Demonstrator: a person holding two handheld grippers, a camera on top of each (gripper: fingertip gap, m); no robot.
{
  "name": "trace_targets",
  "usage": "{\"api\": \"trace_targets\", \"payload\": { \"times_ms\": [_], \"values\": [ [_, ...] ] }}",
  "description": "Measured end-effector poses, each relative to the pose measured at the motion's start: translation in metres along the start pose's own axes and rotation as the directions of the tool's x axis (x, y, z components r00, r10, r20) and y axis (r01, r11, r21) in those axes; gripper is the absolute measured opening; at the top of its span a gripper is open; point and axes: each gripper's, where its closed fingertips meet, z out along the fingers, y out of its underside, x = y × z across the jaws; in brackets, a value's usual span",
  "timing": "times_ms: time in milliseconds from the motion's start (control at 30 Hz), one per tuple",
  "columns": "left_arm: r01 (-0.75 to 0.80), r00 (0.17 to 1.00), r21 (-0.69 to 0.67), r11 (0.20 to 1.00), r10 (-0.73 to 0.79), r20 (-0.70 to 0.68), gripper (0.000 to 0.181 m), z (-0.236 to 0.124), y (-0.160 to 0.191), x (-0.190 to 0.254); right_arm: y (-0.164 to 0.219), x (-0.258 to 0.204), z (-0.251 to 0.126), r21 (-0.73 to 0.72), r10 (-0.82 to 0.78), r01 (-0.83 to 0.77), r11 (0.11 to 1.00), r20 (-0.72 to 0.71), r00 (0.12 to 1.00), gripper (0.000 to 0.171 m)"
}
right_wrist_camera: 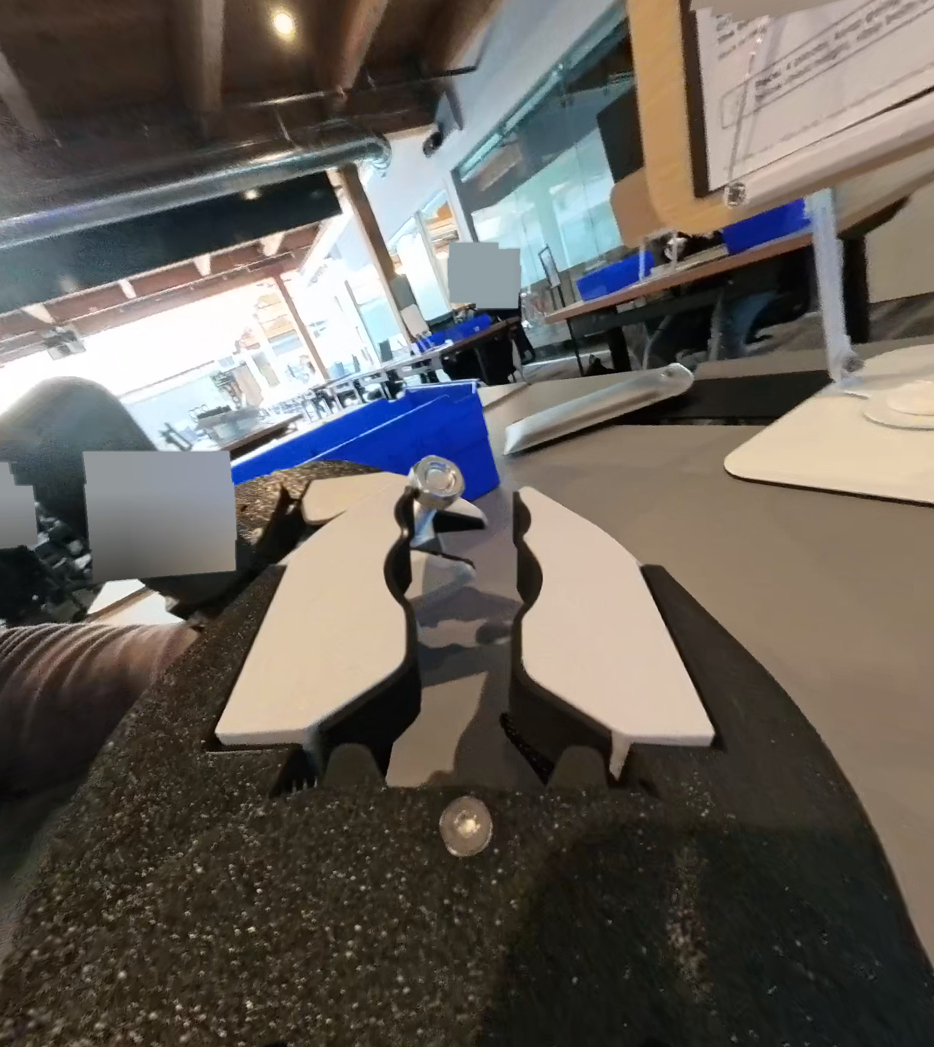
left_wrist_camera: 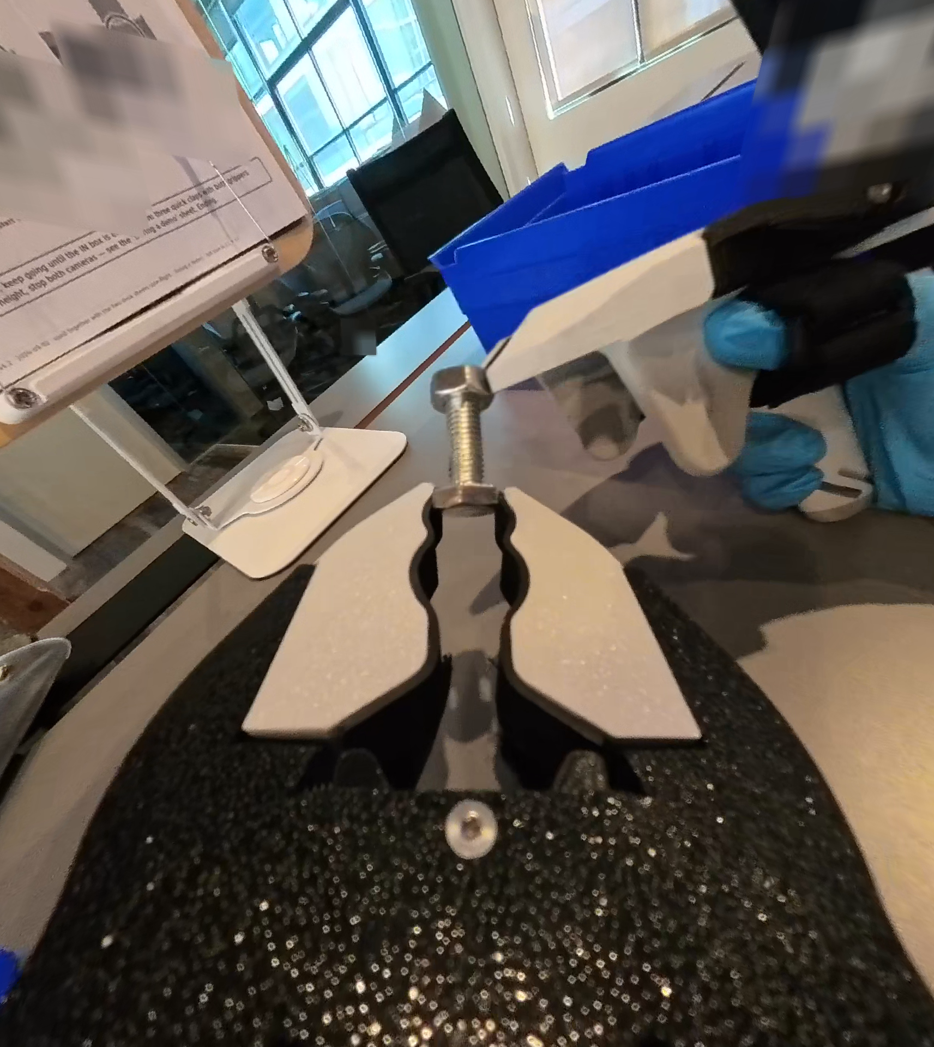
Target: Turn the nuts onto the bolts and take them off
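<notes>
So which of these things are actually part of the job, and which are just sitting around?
Part of the job:
- bolt and nut, standing upright
- left tongs, shut on its lower end
- right tongs, open, by its top end

Just sitting around:
- blue bin (perhaps for parts)
- paper sheet on a clear stand
- grey metal piece

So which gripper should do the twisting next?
Probably the right. The left gripper is shut on the lower end of the bolt, holding it upright. The right gripper is open, with one fingertip already beside the top hex end.
</notes>
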Motion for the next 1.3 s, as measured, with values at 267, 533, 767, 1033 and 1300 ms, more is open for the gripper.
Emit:
{"api": "trace_targets", "payload": {
  "times_ms": [267, 533, 767, 1033, 1300],
  "values": [
    [0.007, 1.000, -0.006, 1.000, -0.008, -0.016, 0.017, 0.002, 0.002, 0.002, -0.005, -0.003, -0.001, 0.037, 0.046, -0.048, 0.998, 0.043, 0.998, 0.034],
    [0.047, 0.999, 0.001, 0.999, -0.047, -0.001, 0.017, -0.001, 0.002, -0.005, -0.004, 0.010, -0.005, 0.041, 0.085, -0.084, 0.996, -0.013, 0.996, 0.030],
    [-0.017, 1.000, -0.001, 1.000, 0.017, 0.004, 0.017, 0.000, -0.001, 0.000, 0.000, 0.002, -0.002, 0.010, 0.039, -0.039, 0.999, 0.001, 0.999, 0.033],
    [-0.007, 1.000, 0.004, 1.000, 0.007, -0.001, 0.017, 0.000, -0.001, 0.000, -0.005, -0.003, -0.004, 0.041, 0.041, -0.042, 0.998, 0.035, 0.999, 0.034],
    [-0.003, 1.000, 0.008, 1.000, 0.003, -0.001, 0.017, -0.002, -0.002, 0.000, -0.009, 0.005, -0.010, 0.077, 0.085, -0.085, 0.993, 0.011, 0.996, 0.036]
  ]
}}
